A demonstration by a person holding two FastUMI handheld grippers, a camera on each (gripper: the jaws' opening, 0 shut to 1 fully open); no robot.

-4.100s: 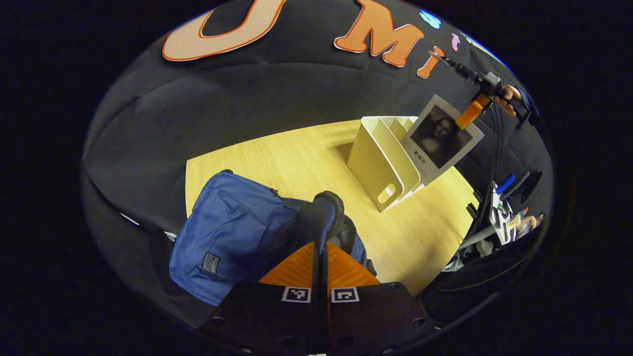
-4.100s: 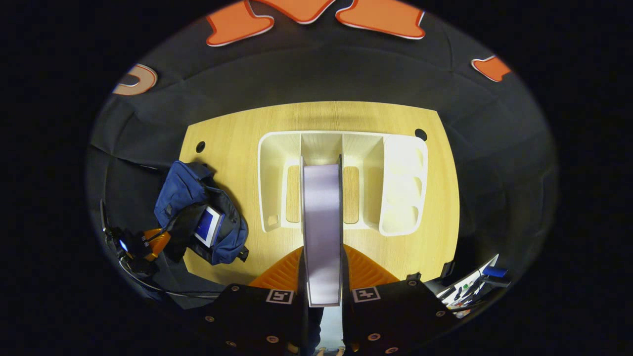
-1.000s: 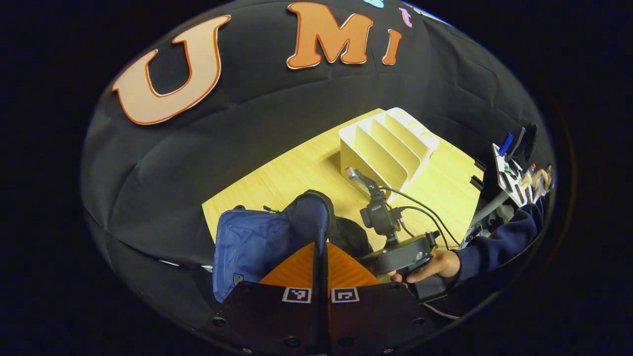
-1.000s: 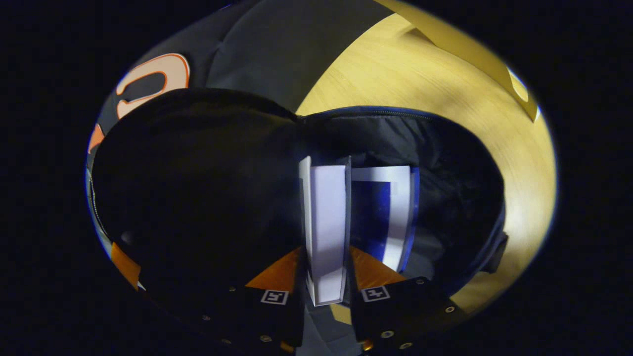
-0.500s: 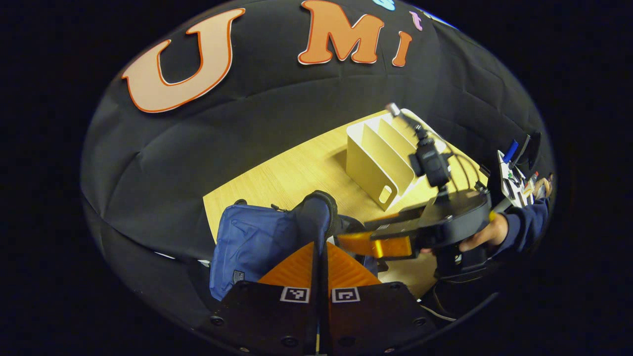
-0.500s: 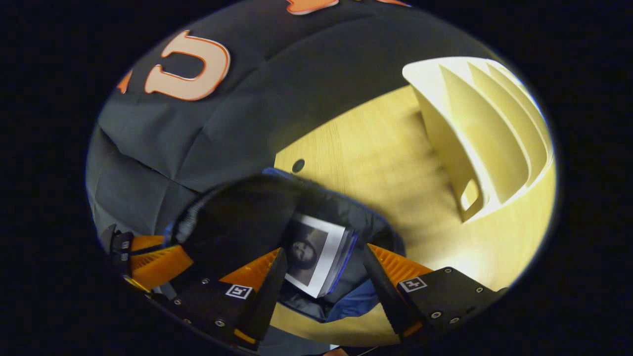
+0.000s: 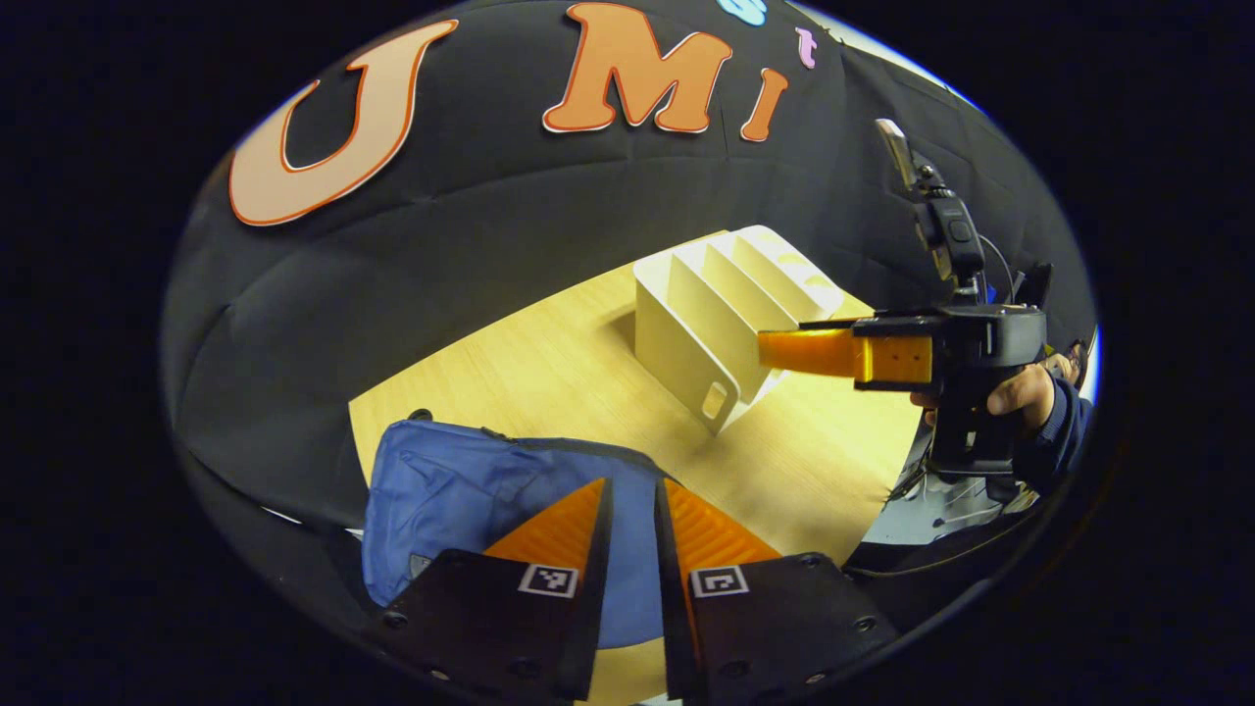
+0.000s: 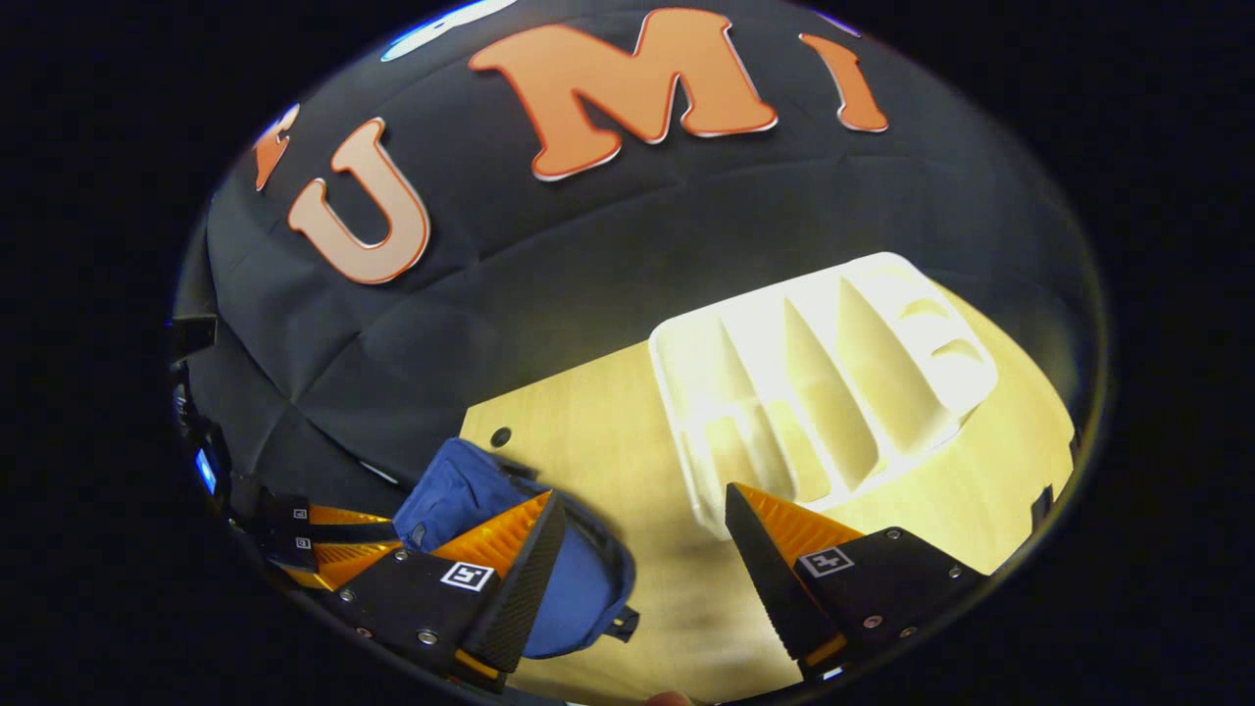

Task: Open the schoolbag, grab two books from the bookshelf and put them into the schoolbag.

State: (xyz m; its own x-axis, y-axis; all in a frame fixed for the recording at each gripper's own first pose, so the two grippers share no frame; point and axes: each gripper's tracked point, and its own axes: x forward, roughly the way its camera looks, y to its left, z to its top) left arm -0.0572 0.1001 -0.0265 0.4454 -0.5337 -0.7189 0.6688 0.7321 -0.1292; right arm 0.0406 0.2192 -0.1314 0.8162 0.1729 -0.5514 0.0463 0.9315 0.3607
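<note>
Right gripper view: tool (image 8: 637,529) agape above schoolbag (image 8: 471,500)

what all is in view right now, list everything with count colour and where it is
schoolbag: 1, blue, lying at the near left corner of the table
bookshelf: 1, cream white file rack with dividers, standing on the table beyond the schoolbag; no books seen in its slots
table: 1, light wood, under the schoolbag and the bookshelf
cables: a few, black, running from the right claw's handle
left claw: 1, orange fingers on a black body, just above the schoolbag, fingers slightly apart with nothing between them
right claw: 1, orange and black, held up in the air in front of the bookshelf, fingers wide apart, holding nothing
hand: 1, with a dark blue sleeve, gripping the right claw's handle
</note>
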